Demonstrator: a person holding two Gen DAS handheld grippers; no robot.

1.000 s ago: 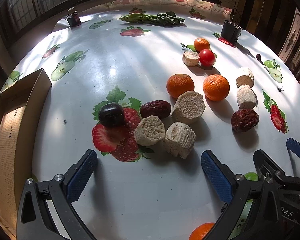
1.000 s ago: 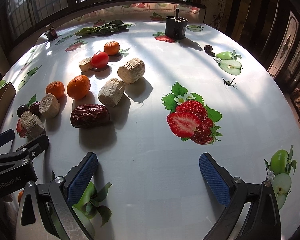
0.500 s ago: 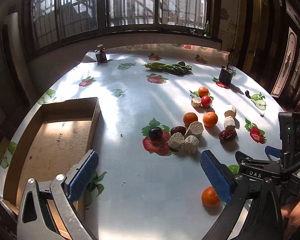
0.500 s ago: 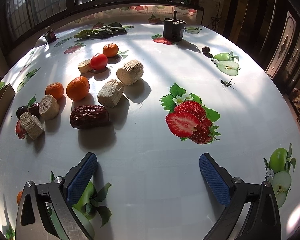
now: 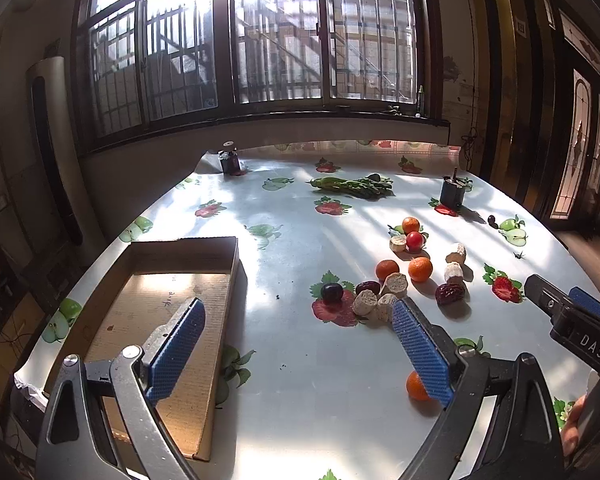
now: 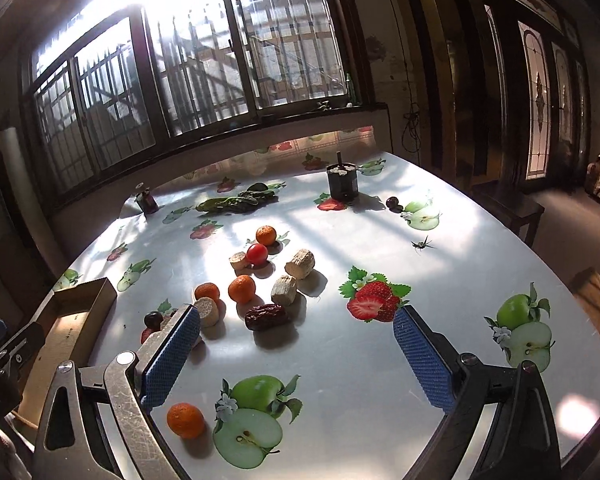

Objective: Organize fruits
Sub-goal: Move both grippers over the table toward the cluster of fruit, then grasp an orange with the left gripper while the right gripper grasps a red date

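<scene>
Up close, we see the wrinkled dark-red date (image 6: pixel 267 317) lying lengthwise left-to-right on the table (image 6: pixel 340 360), beside oranges. Our left gripper (image 5: pixel 296 354) is closing on nothing; right gripper (image 6: pixel 296 354) gapes.

Barred window (image 5: pixel 276 36), sun glare, perhaps stained-glass door (image 6: pixel 540 96)

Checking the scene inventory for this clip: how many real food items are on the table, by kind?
Oranges: 4
Tomato: 1
Beige chunks: 6
Dates: 2
Dark round fruits: 2
Greens bundle: 1
Total: 16
</scene>
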